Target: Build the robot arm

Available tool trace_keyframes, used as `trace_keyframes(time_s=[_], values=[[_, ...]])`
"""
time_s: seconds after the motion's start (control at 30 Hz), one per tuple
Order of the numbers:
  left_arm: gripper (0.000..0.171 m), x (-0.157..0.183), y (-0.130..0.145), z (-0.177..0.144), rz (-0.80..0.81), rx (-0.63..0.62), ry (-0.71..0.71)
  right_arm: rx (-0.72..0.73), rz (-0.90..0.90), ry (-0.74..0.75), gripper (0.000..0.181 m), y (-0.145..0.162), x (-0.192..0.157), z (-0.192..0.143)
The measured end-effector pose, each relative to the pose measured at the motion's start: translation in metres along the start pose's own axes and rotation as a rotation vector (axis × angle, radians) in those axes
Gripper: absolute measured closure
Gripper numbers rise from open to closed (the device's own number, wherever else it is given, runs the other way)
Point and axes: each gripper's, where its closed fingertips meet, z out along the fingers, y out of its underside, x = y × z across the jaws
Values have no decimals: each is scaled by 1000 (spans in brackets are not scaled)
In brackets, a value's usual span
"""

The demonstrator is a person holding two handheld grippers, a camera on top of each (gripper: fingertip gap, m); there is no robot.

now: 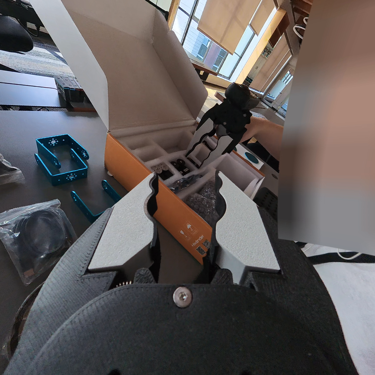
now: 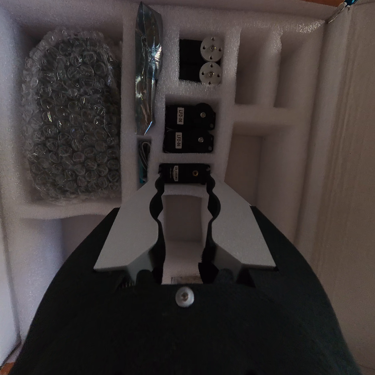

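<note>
An orange box [image 1: 129, 162] with a white foam insert [image 2: 243, 113] lies open on a dark table. My right gripper [image 2: 185, 179] reaches down into it. Its fingertips are shut on the two ends of a black servo [image 2: 183, 172] that sits in its foam slot. The right gripper also shows in the left wrist view [image 1: 197, 160], tips down in the box. My left gripper [image 1: 186, 178] is open and empty, just above the box's near orange wall.
In the foam lie two more black servos [image 2: 188, 129], two with round silver horns [image 2: 210, 60], a silver bag [image 2: 147, 77] and a bubble-wrap bundle [image 2: 71, 115]. The box lid [image 1: 132, 71] stands upright. Blue metal brackets [image 1: 60, 158] and a bagged black cable [image 1: 34, 233] lie on the table at left.
</note>
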Motion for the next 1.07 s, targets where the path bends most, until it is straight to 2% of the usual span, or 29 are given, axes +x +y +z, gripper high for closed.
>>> trace_keyframes(time_s=[0.13, 0.27, 0.57, 0.73, 0.9, 0.97, 1.07], values=[[117, -6, 1, 8, -7, -15, -5, -43, 42, -50, 142, 2, -2, 2], [117, -7, -2, 15, -2, -31, -10, -42, 66, -34, 146, 3, -1, 1], [118, -13, -5, 20, 11, -49, -25, 111, 72, 15, 150, 1, -1, -2], [117, -16, 1, 20, 3, -63, -18, 158, 192, -26, 148, 2, 1, -22], [117, -29, 3, 7, -3, -38, -46, 212, 285, 4, 148, 8, 8, -42], [117, -34, 1, 3, -2, -20, -52, 206, 403, 8, 148, 13, 14, -40], [118, -36, 0, -2, 18, 3, -52, 290, 546, -76, 157, -2, 10, -38]])
